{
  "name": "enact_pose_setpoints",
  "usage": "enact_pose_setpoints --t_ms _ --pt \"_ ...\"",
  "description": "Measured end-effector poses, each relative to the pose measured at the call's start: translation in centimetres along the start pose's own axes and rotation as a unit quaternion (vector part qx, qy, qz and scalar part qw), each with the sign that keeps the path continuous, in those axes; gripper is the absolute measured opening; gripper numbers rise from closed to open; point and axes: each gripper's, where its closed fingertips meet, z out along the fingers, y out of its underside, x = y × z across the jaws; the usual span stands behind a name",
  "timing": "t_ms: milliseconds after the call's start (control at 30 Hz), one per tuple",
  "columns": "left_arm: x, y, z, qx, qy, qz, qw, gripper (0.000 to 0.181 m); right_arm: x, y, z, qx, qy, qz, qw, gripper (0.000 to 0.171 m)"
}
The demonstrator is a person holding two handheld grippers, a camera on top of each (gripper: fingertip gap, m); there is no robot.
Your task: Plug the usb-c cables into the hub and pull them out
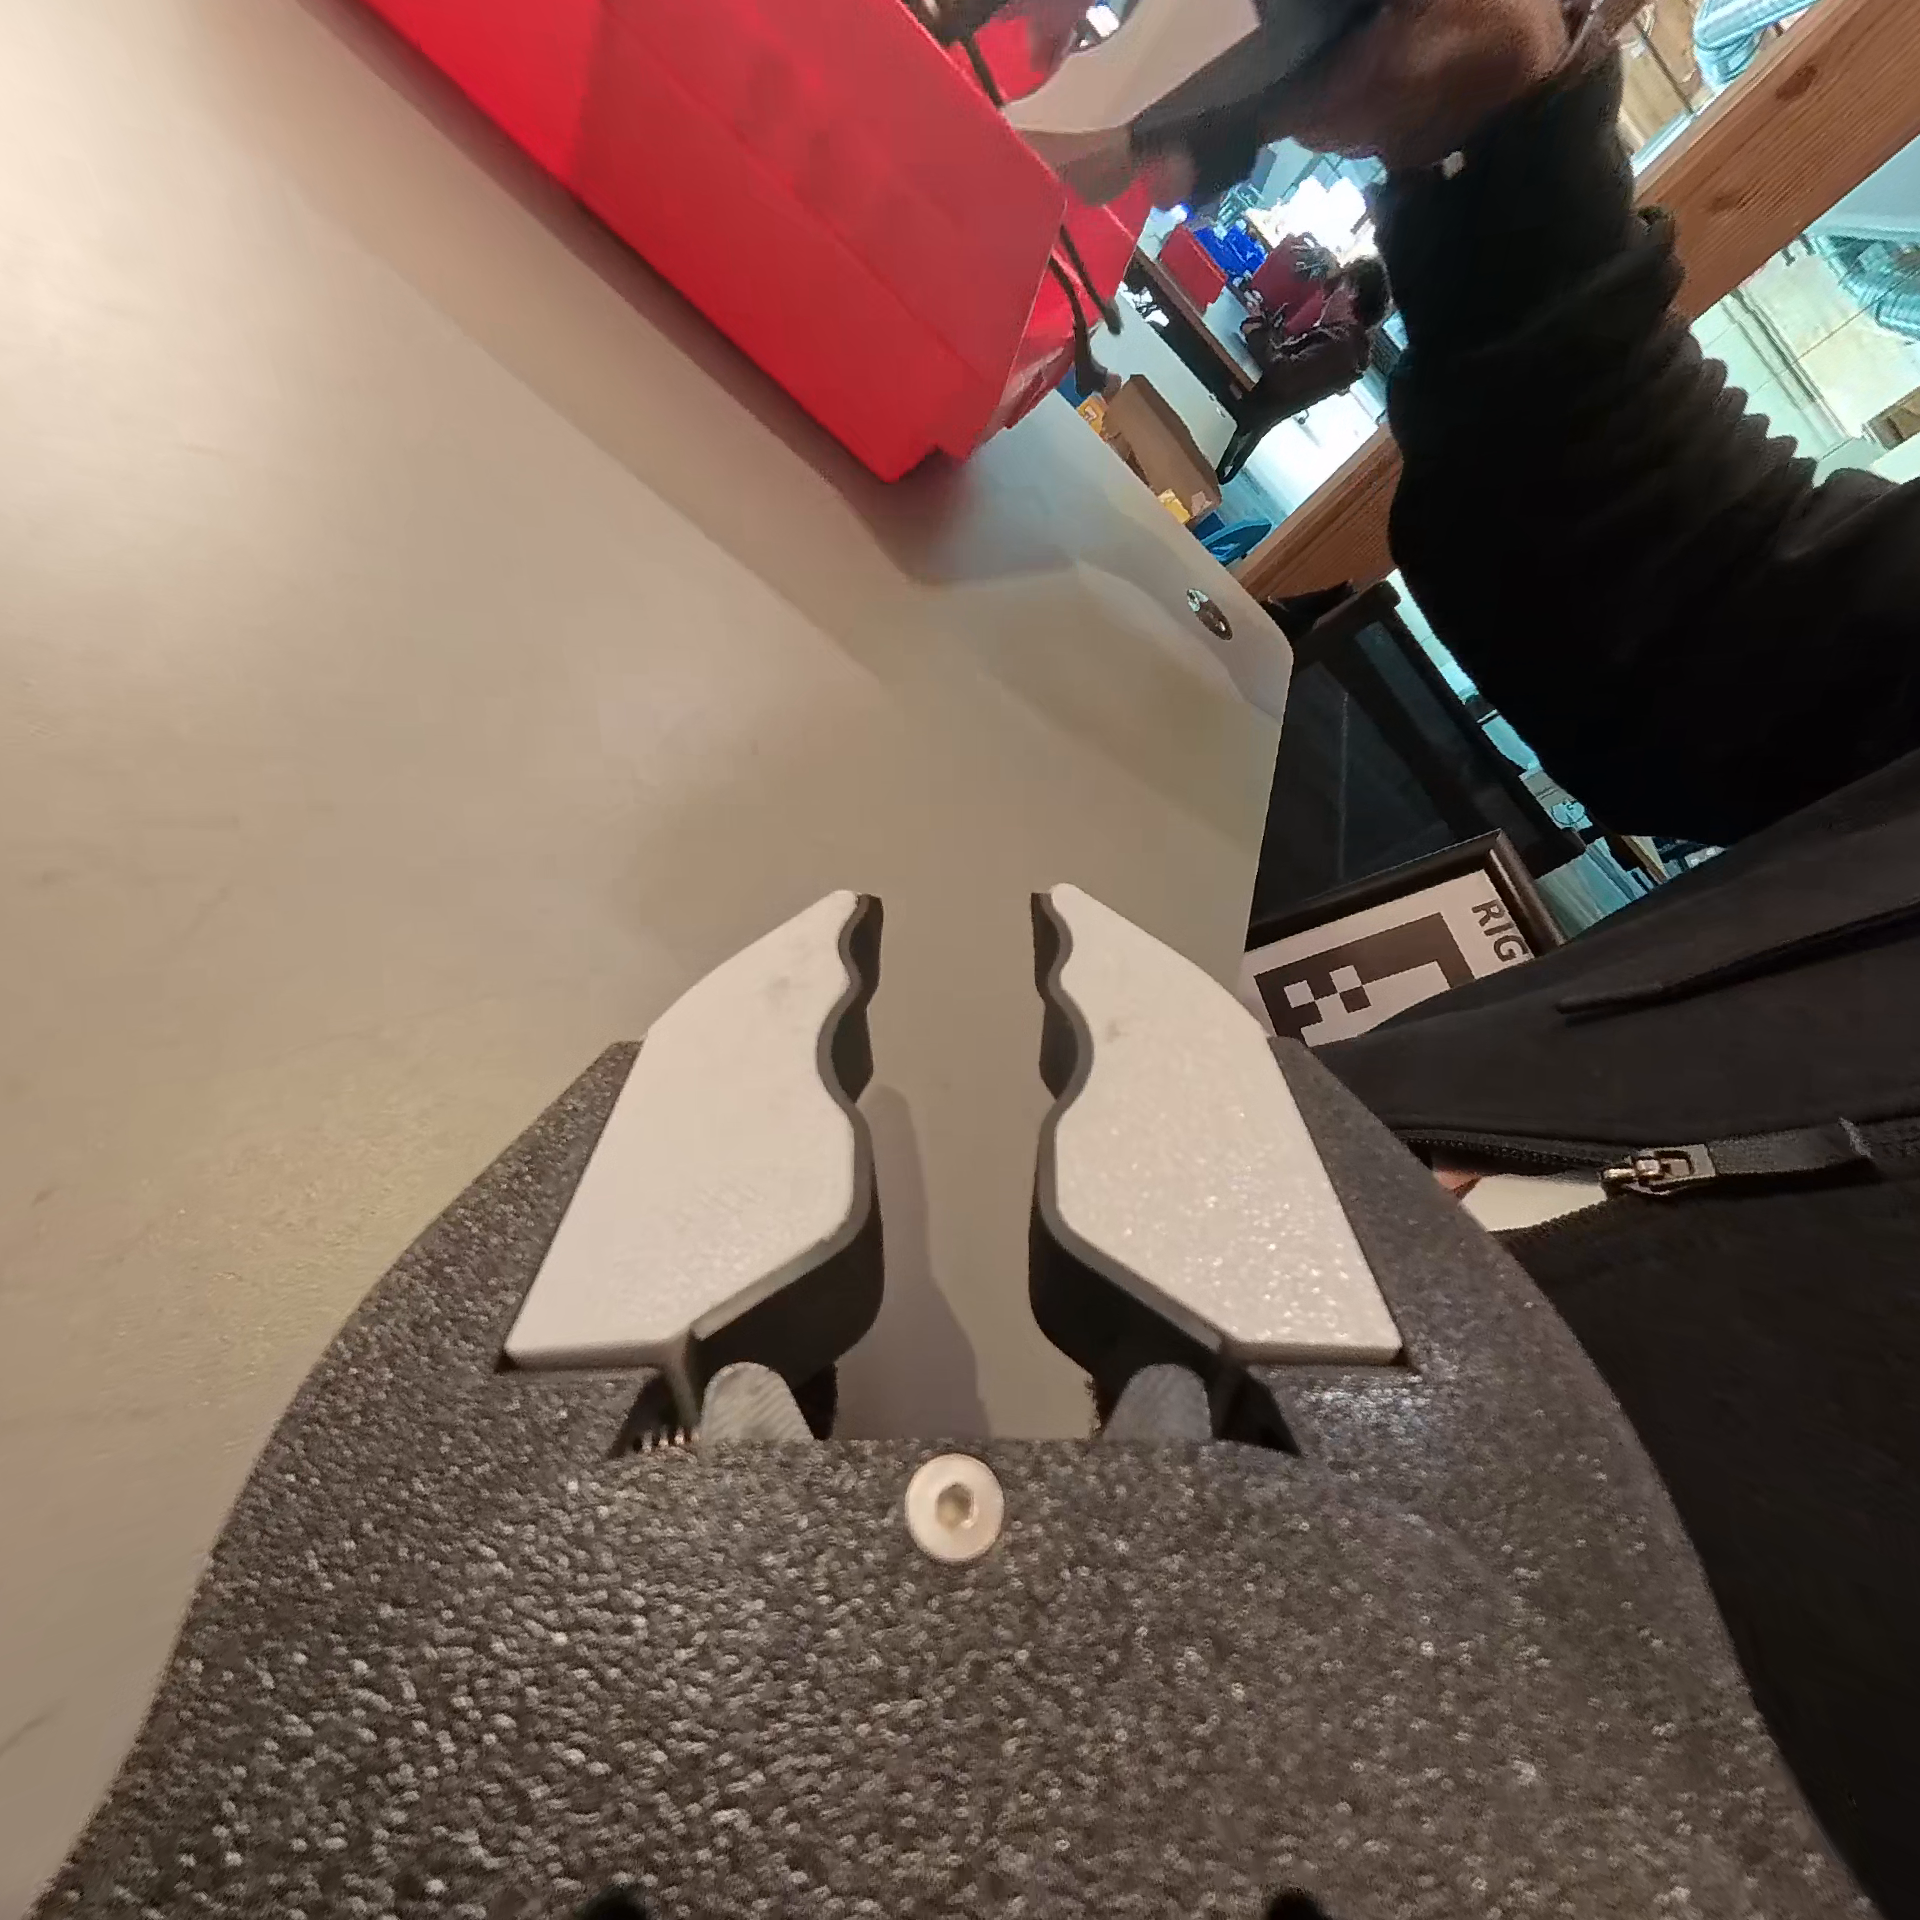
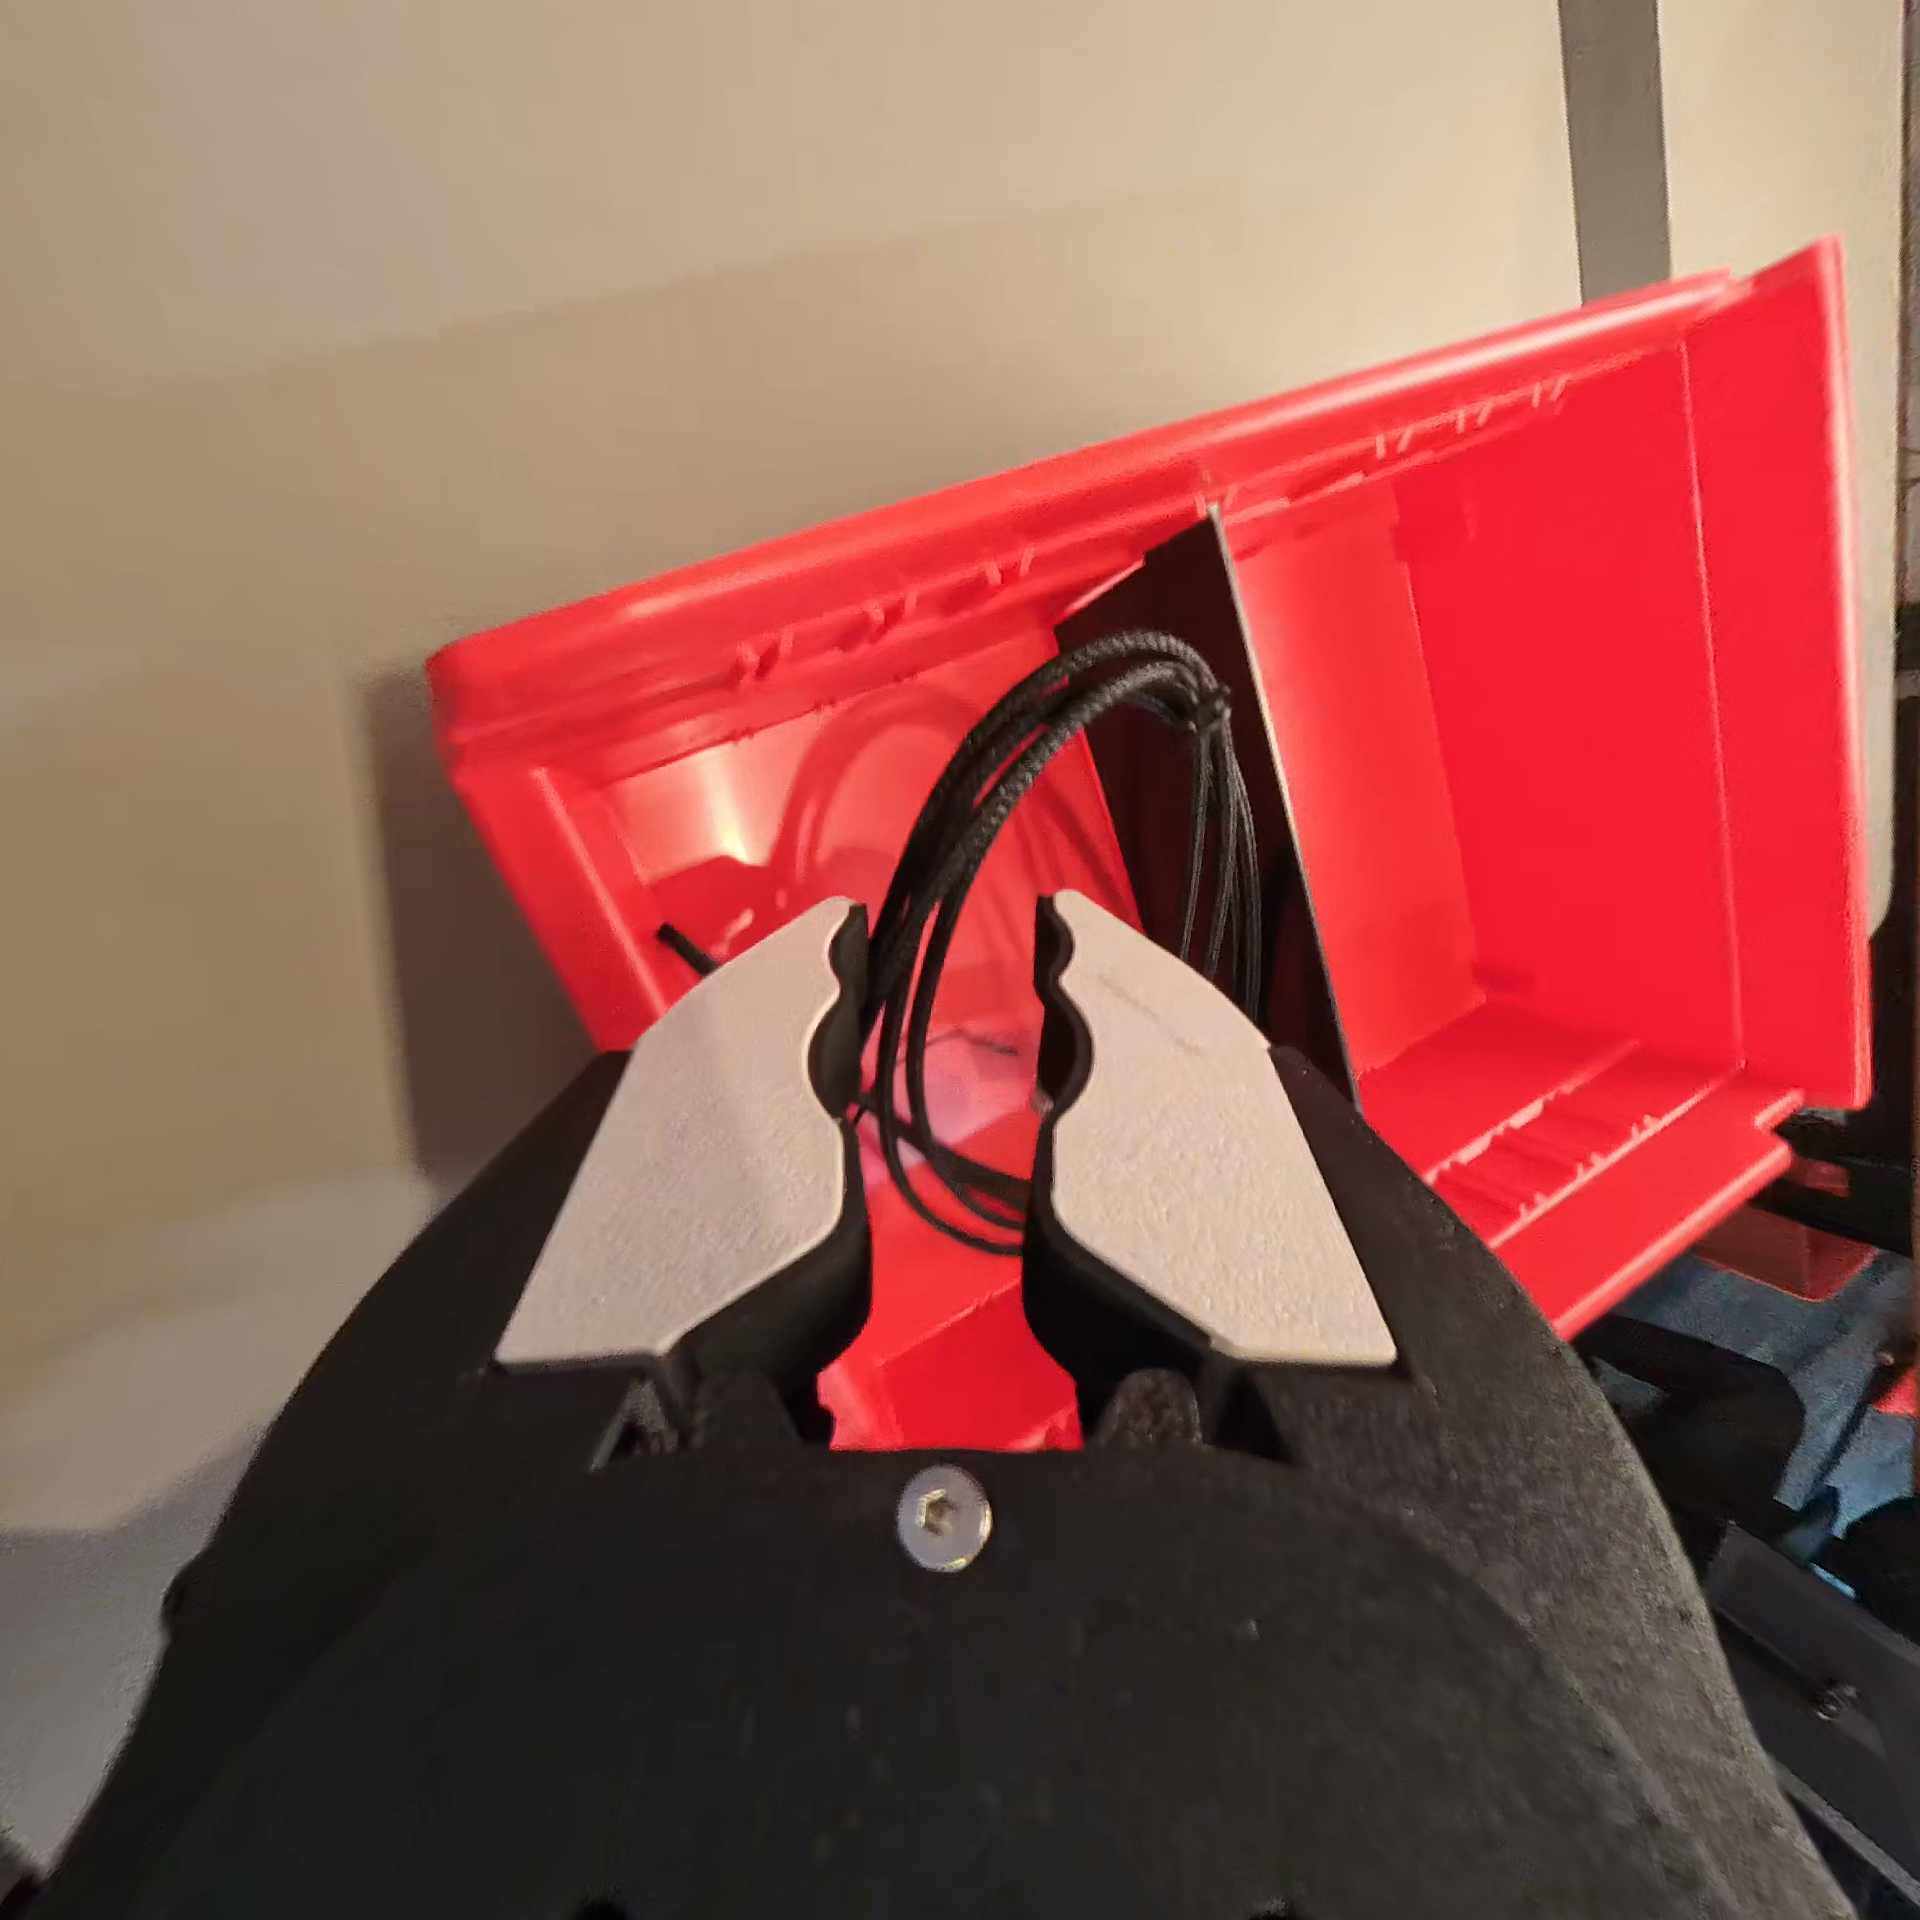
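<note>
A bundle of black braided cables (image 2: 1039, 727) loops in the left compartment of a red plastic bin (image 2: 1558, 727). My right gripper (image 2: 951, 925) is open and points into that compartment. The cable loops lie between and just beyond its fingertips, and the jaws are not closed on them. No hub shows in either view. My left gripper (image 1: 956, 914) is open and empty, low over a beige table (image 1: 364, 727). The red bin also shows in the left wrist view (image 1: 810, 239), far ahead, with black cords (image 1: 1081, 291) hanging at its end.
A dark divider (image 2: 1278, 779) splits the bin, and nothing shows in its right compartment. A person in black clothing (image 1: 1558, 468) stands past the table's rounded corner (image 1: 1236, 634). A black-and-white marker card (image 1: 1382, 977) sits by the table edge.
</note>
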Motion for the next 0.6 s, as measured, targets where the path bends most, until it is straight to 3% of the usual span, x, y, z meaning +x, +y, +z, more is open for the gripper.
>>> enact_pose_setpoints --t_ms 33,333,500,567,600 --pt "0.0 0.0 0.0 0.001 -0.001 -0.001 1.000 0.029 -0.2 0.5 -0.7 0.001 -0.007 0.003 1.000 0.033" --pt "-0.3 -0.1 0.0 0.004 0.003 -0.015 1.000 0.029 -2.0 3.7 -3.3 0.022 -0.060 0.076 0.995 0.050" --pt "-0.4 -0.2 0.0 0.006 0.000 -0.019 1.000 0.029 -6.5 4.9 -2.6 -0.007 -0.092 0.102 0.991 0.073" --pt "-0.5 -0.3 0.0 0.010 0.000 -0.024 1.000 0.028 -6.4 6.5 -1.6 -0.054 -0.035 0.056 0.996 0.064" --pt "-0.6 -0.3 0.0 0.009 0.001 -0.027 1.000 0.028 -6.0 7.0 -1.3 -0.074 -0.004 0.030 0.997 0.049"
